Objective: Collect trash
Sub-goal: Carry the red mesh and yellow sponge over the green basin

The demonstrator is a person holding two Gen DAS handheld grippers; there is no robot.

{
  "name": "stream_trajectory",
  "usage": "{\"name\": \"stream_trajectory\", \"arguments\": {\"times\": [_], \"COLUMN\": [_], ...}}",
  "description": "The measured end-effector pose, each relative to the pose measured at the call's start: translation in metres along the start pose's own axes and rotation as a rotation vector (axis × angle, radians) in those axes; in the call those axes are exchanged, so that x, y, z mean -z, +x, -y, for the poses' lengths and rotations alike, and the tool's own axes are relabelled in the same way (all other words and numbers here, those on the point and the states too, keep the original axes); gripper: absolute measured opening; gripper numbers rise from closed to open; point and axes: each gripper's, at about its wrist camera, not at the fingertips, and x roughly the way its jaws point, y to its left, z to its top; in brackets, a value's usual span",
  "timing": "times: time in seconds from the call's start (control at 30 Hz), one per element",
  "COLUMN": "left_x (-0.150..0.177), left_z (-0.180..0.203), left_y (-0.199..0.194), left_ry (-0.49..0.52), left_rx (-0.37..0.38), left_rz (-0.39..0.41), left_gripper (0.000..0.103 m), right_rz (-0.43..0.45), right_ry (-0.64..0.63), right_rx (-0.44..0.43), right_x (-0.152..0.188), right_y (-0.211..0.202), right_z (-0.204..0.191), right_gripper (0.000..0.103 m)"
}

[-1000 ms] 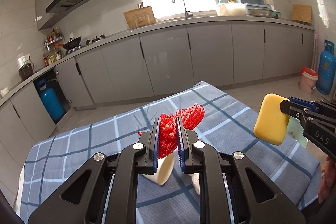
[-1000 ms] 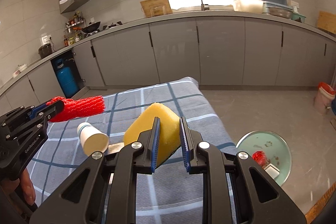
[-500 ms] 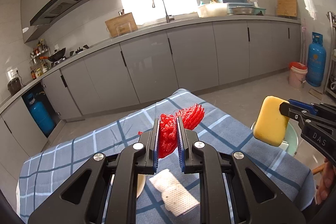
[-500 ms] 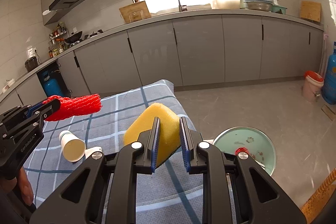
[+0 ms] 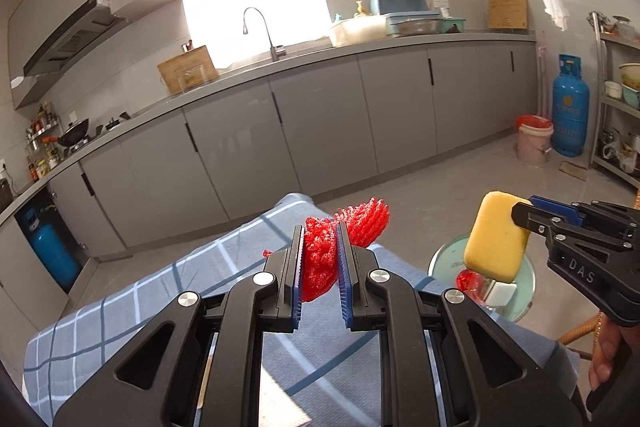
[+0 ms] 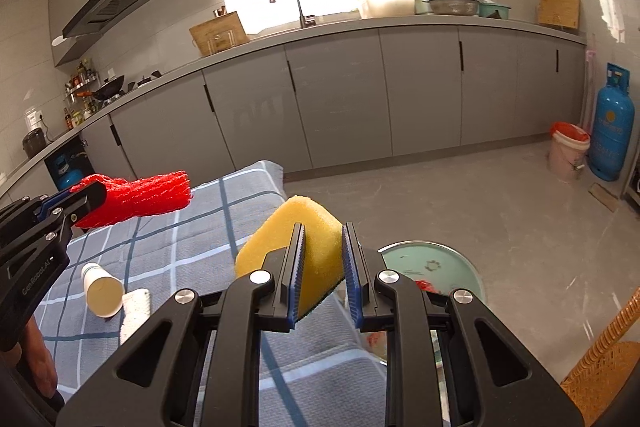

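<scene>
I read this as midway through. My bench (image 6: pixel 224 211), under its blue checked cloth, fills the lower left of the right wrist view and carries a tipped paper cup (image 6: pixel 102 289) with a crumpled white tissue (image 6: pixel 134 311) touching it; both are left to collect. The pale green bin (image 6: pixel 436 263) sits on the floor at lower right, beside the bench corner, with a red scrap (image 5: pixel 466 279) and a white piece (image 5: pixel 500 293) already inside. My right tongs (image 6: pixel 323 269) are clamped on a yellow sponge (image 6: pixel 296 227), held above the bin's near rim. My left tongs (image 5: pixel 318 267) are pinched on a red mesh scrubber (image 5: pixel 344 231) at frame centre, over the bench edge.
</scene>
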Motion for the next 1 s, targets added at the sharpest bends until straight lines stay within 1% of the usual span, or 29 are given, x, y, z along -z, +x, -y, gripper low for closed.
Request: {"name": "stream_trajectory", "arguments": {"times": [0.27,0.53,0.77,1.0], "left_x": [-0.01,-0.014,-0.014,-0.012], "left_z": [0.031,0.061,0.088,0.108], "left_y": [0.013,0.03,0.055,0.081], "left_ry": [0.027,0.05,0.072,0.094], "left_rx": [0.059,0.117,0.156,0.193], "left_rz": [0.012,0.012,-0.005,-0.038], "left_gripper": [0.016,0.016,0.016,0.016], "right_rz": [0.002,0.0,-0.021,-0.066], "right_ry": [0.032,0.064,0.079,0.095], "right_rx": [0.073,0.121,0.14,0.152], "right_x": [0.0,0.0,0.0,0.006], "right_y": [-0.001,0.005,0.027,0.054], "right_z": [0.042,0.075,0.096,0.115], "right_gripper": [0.02,0.02,0.02,0.021]}}
